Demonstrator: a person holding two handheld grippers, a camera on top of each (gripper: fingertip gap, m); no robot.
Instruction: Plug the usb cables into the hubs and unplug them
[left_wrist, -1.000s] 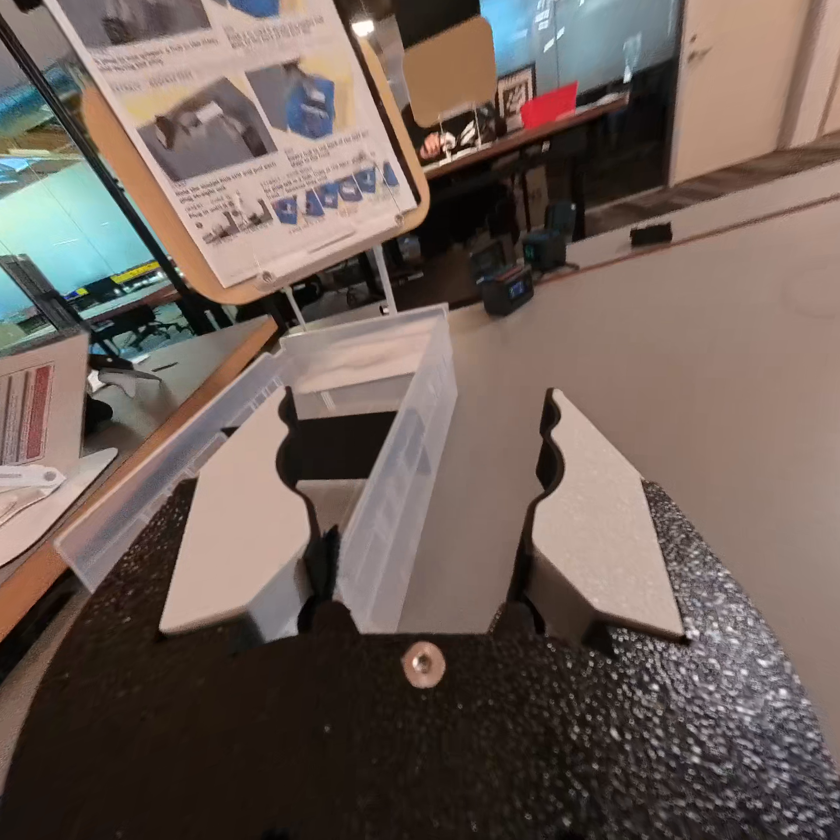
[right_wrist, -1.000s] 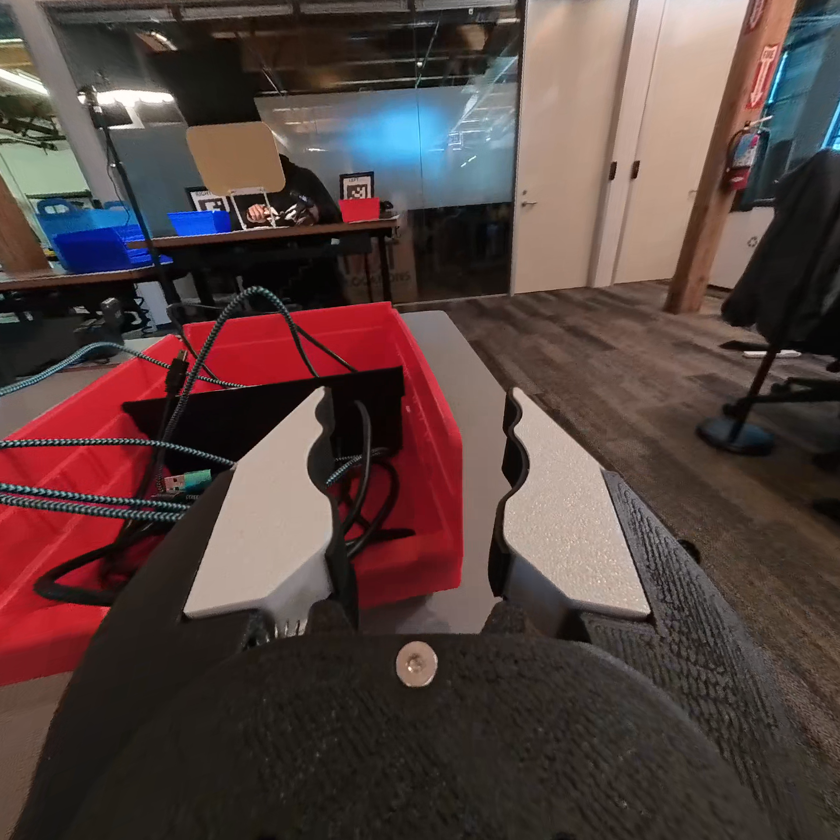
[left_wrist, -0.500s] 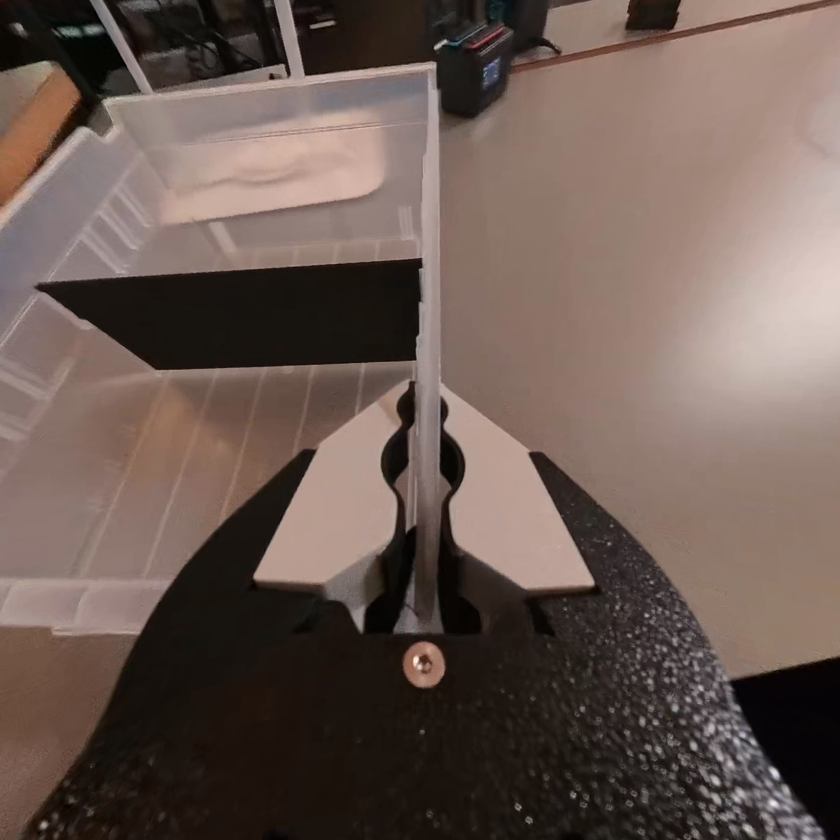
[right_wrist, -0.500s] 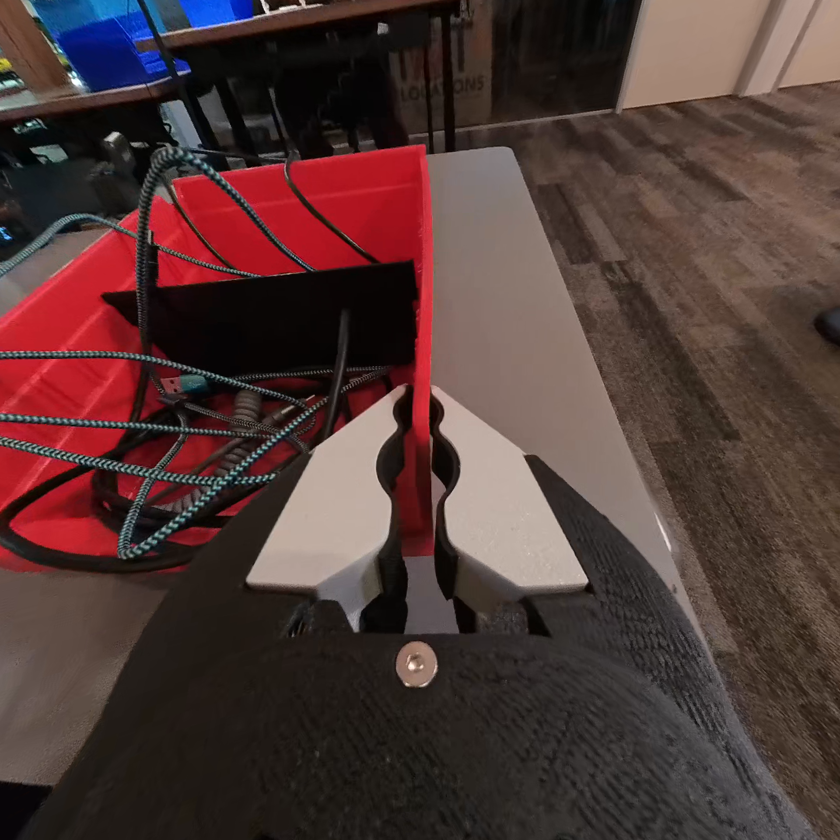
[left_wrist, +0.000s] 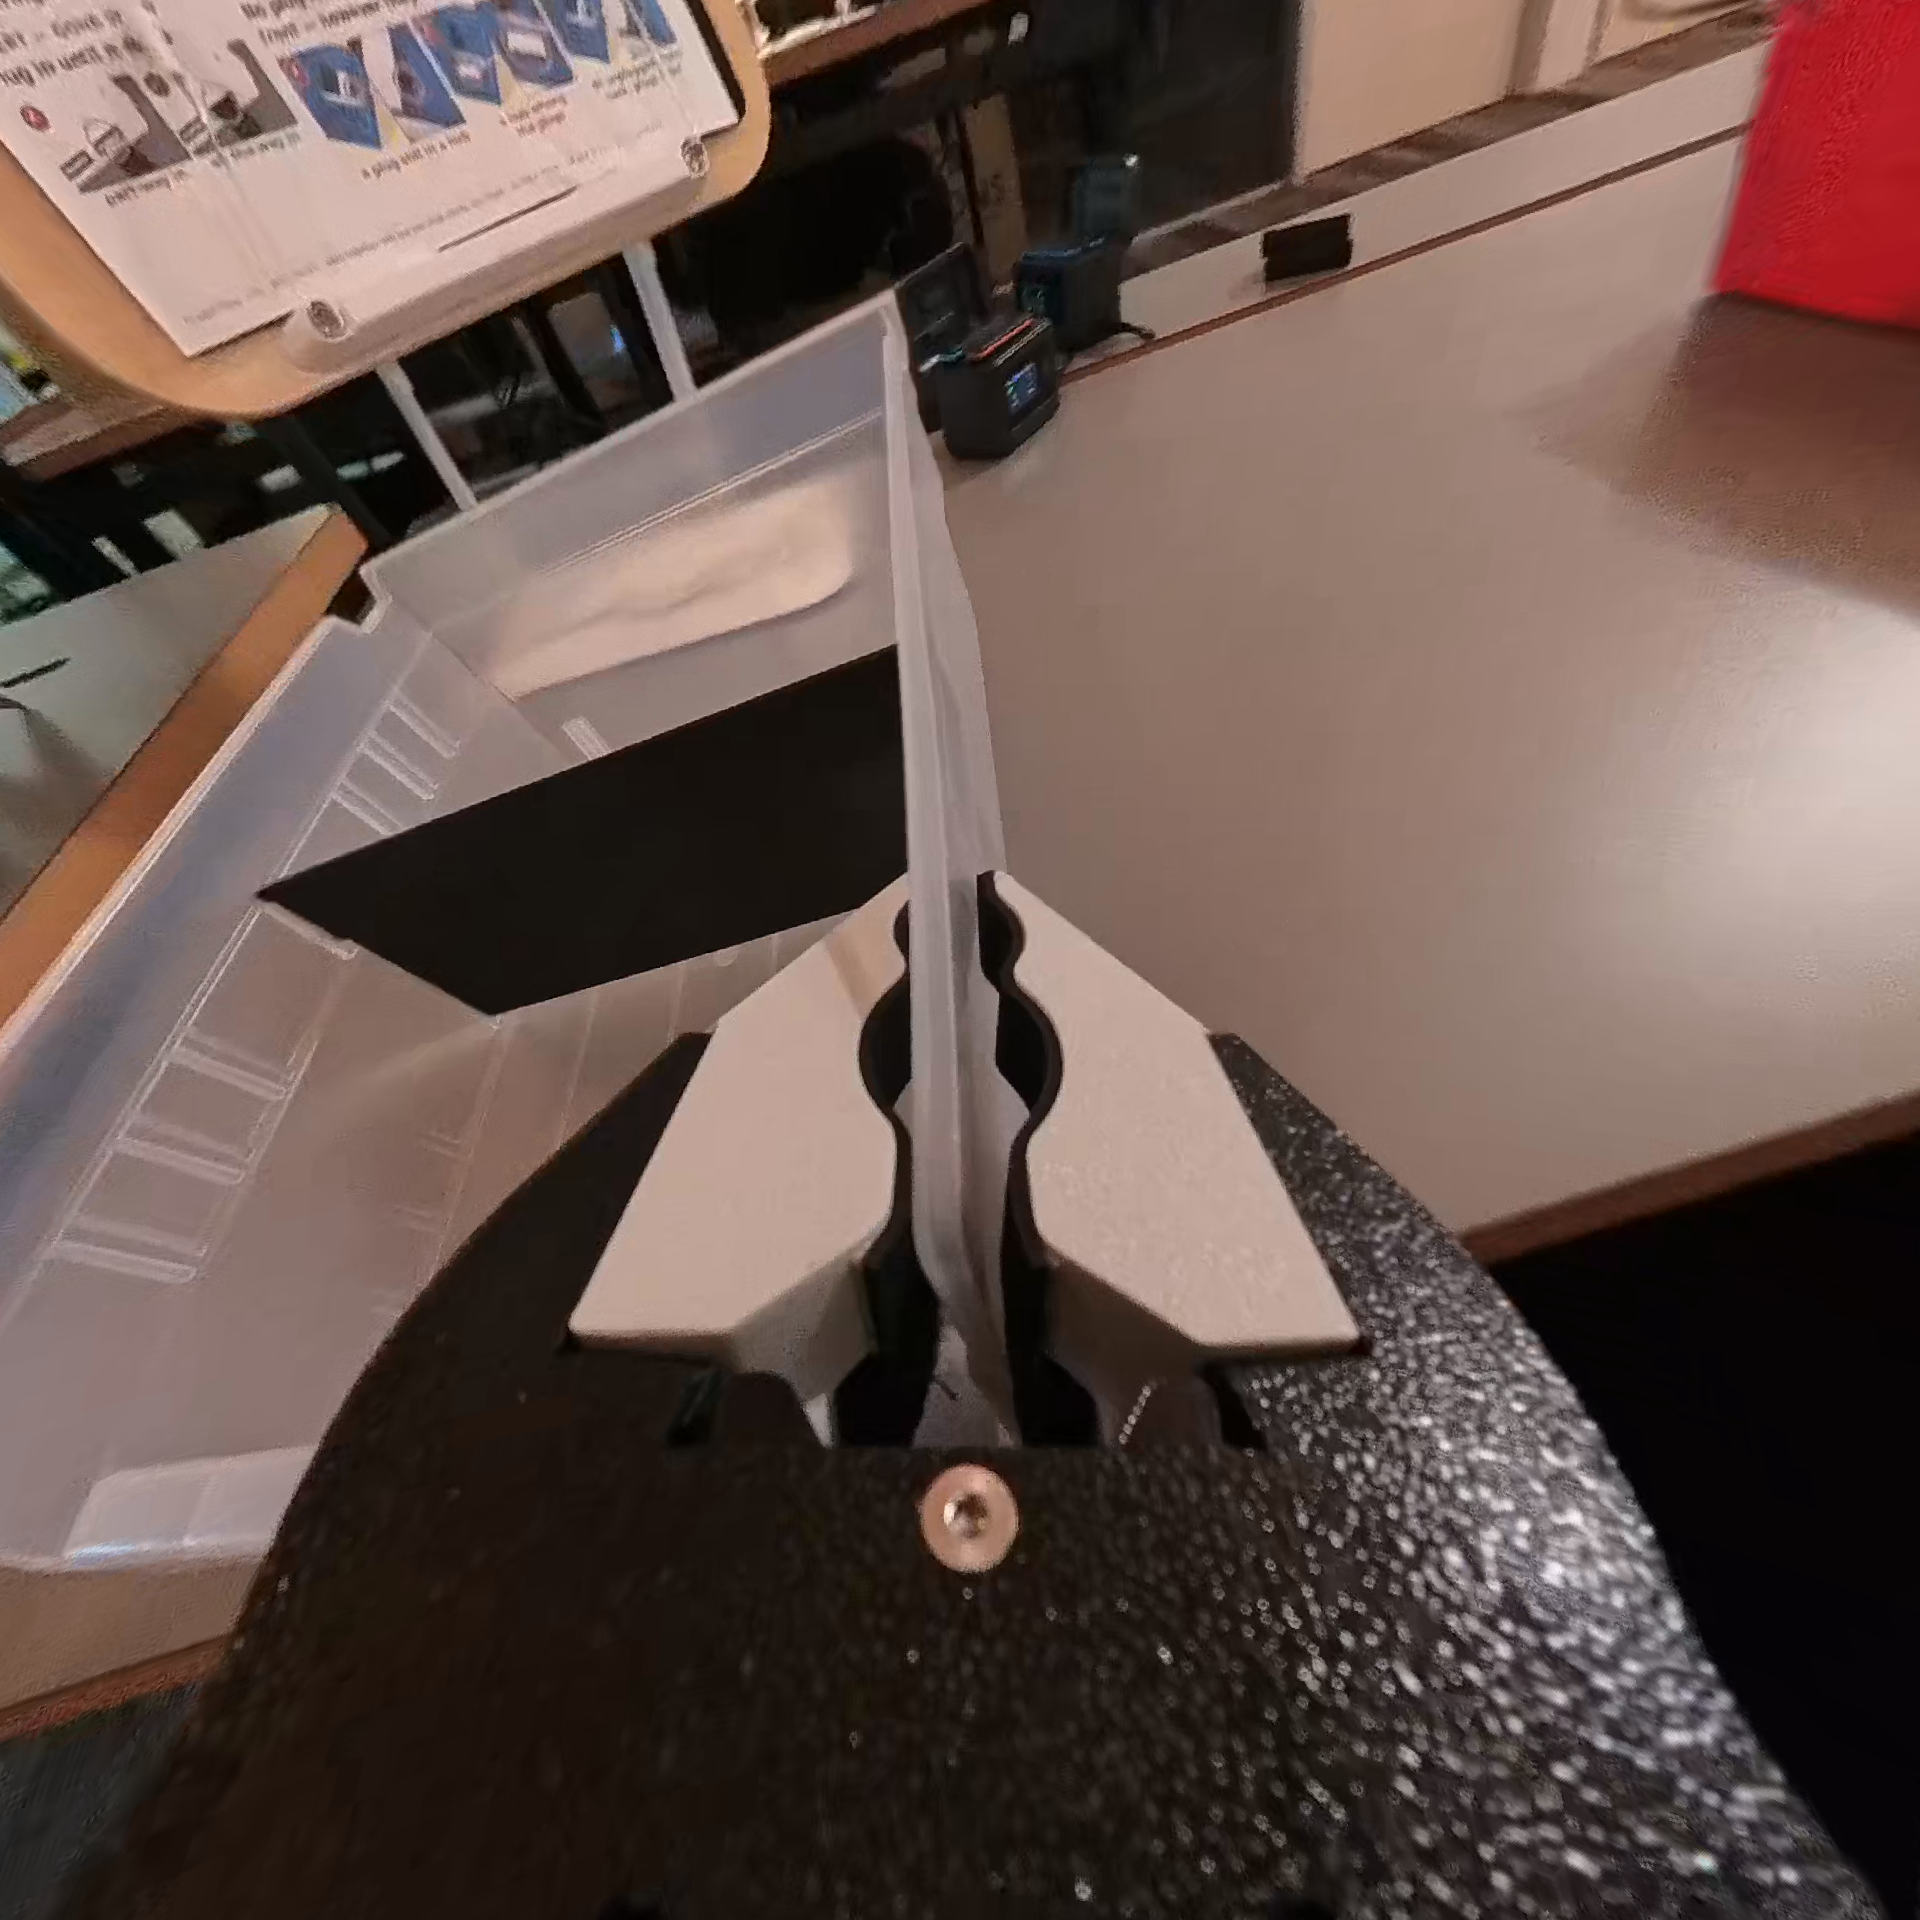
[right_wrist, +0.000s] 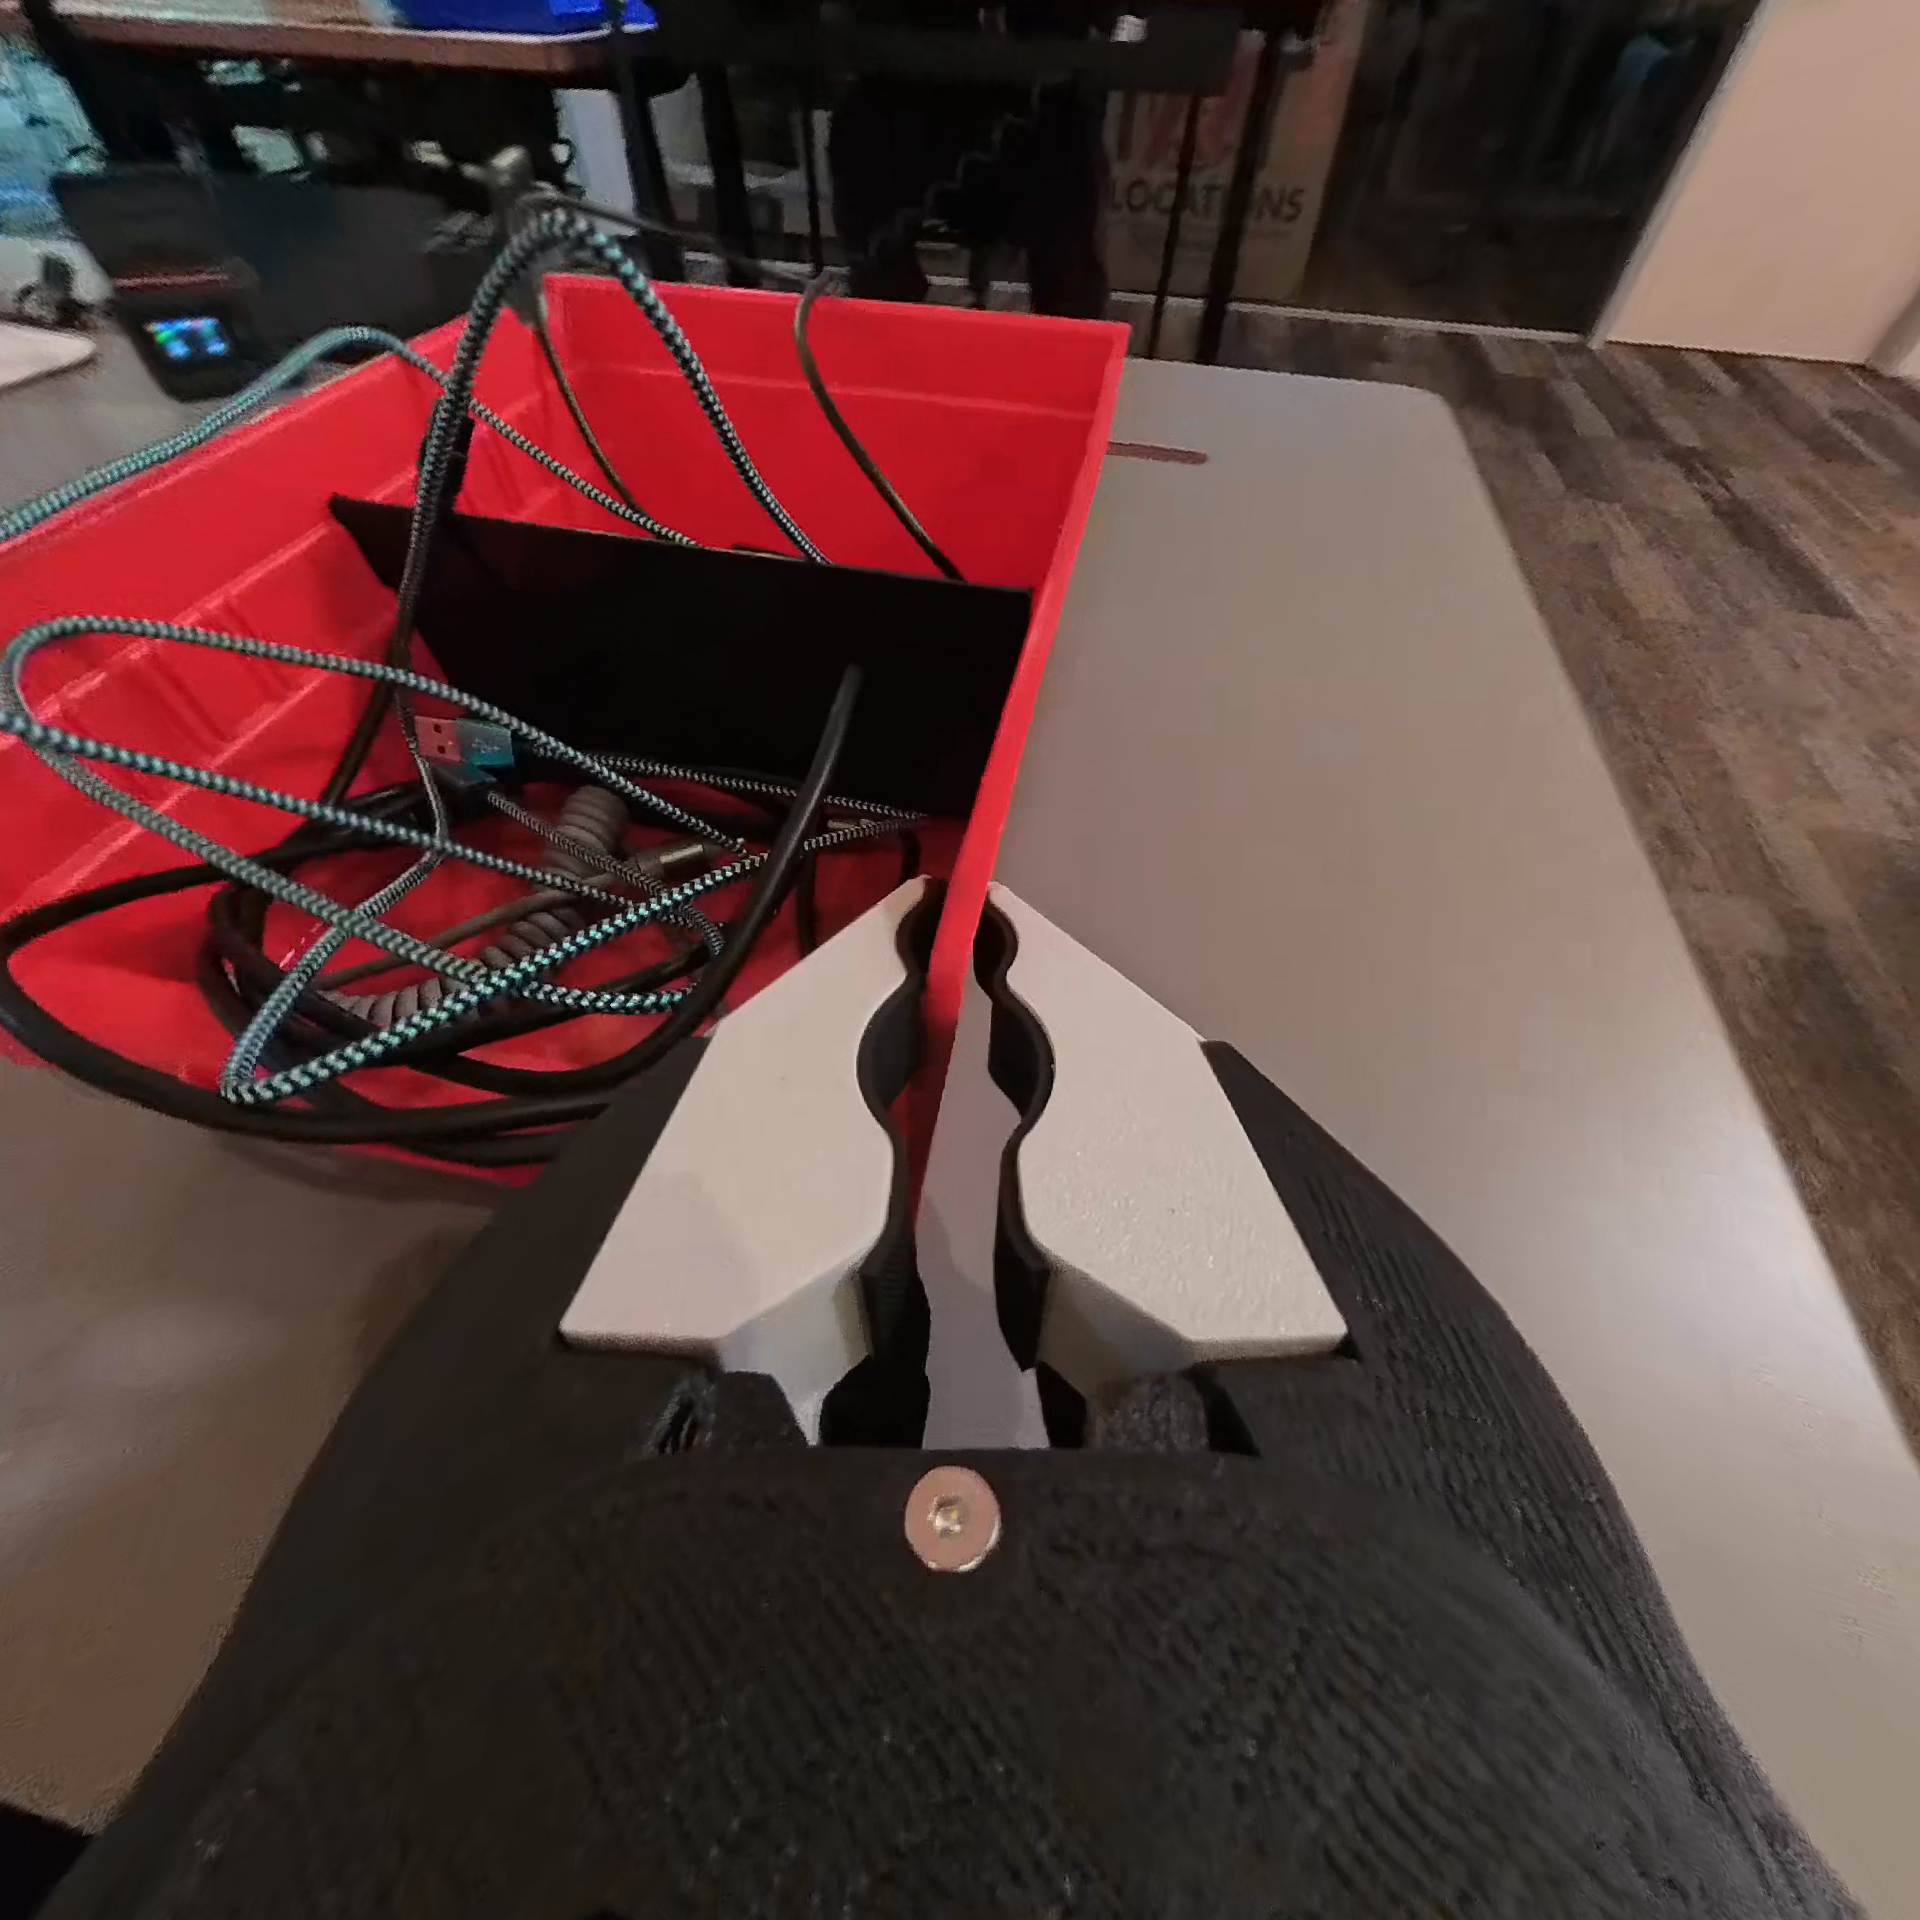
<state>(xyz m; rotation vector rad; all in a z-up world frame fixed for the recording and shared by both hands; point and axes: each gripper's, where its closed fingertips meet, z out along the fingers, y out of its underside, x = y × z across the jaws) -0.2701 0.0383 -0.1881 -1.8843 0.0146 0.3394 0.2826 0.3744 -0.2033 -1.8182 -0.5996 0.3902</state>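
My left gripper (left_wrist: 951, 904) is shut on the right wall of a clear plastic bin (left_wrist: 436, 665), which holds only a black divider (left_wrist: 623, 862). My right gripper (right_wrist: 954, 896) is shut on the right wall of a red bin (right_wrist: 1049, 644). The red bin holds a tangle of USB cables (right_wrist: 436, 935): teal braided ones, black ones and a grey coiled one. A teal USB plug with a red tip (right_wrist: 462, 743) lies among them, in front of a black divider (right_wrist: 717, 655). Several cables trail out over the back and left walls. No hub shows.
Both bins sit on a grey table (left_wrist: 1403, 727). Small black devices with screens (left_wrist: 992, 390) stand at its far edge. An instruction board (left_wrist: 343, 156) hangs behind the clear bin. The red bin's corner (left_wrist: 1818, 156) shows at upper right. Wood floor (right_wrist: 1714, 582) lies right of the table. The left gripper's tips are roughly 65 cm from the right gripper's.
Both grippers went from open, astride a bin wall, to shut on it. Since then both bins have turned in view, and the red bin's corner has come into the left wrist view.
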